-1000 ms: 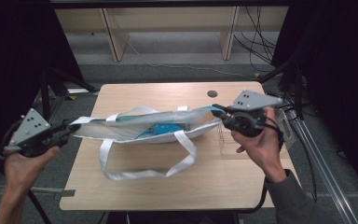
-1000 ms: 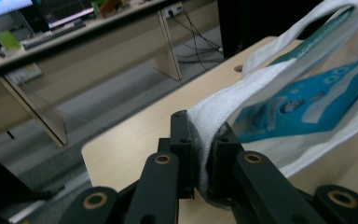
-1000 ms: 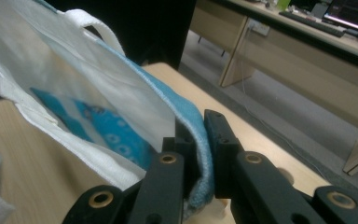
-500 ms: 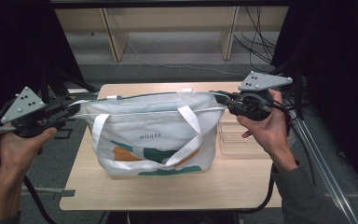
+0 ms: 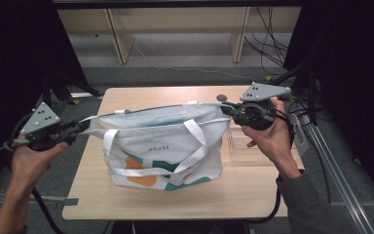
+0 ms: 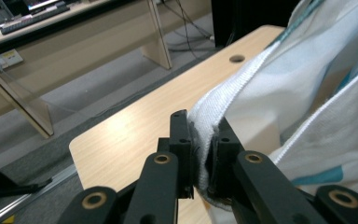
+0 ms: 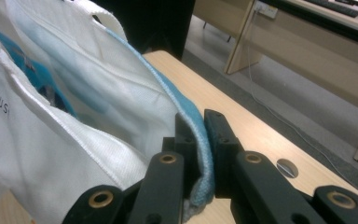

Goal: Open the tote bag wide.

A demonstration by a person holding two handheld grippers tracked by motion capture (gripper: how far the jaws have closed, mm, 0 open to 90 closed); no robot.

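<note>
White tote bag (image 5: 163, 146) hung between the two grippers over the middle of the wooden table (image 5: 126, 204), its bottom edge resting on or just above the tabletop, can't tell which. It had orange and teal print, "HOUSE" lettering on the front, and white webbing handles (image 5: 195, 131) drooping down the front panel. Left gripper (image 5: 80, 127) was clamped on the bag's left top corner; in the left gripper view the jaws pinched a thick folded white hem (image 6: 205, 140) with no gap either side. Right gripper (image 5: 228, 110) was clamped on the right top corner; the right gripper view showed the jaws pressed onto the teal-edged rim (image 7: 200, 154), fabric bunched between them. The top edge was pulled fairly taut from corner to corner, the mouth slightly open, and something blue showed inside but was not identifiable. A clear plastic box (image 5: 253, 146) sat on the table just beside the bag's right side, under the right hand (image 5: 272, 141). Judgement: the bag looked light, soft woven cloth, no stiffness, so it would sag and fold wherever unsupported; not fragile, not slippery given the coarse weave. Best hold points were the doubled hems at the corners, as held here, or the webbing handles; a single-layer panel would likely slide or bunch. Slack between the hands would let the mouth collapse.
</note>
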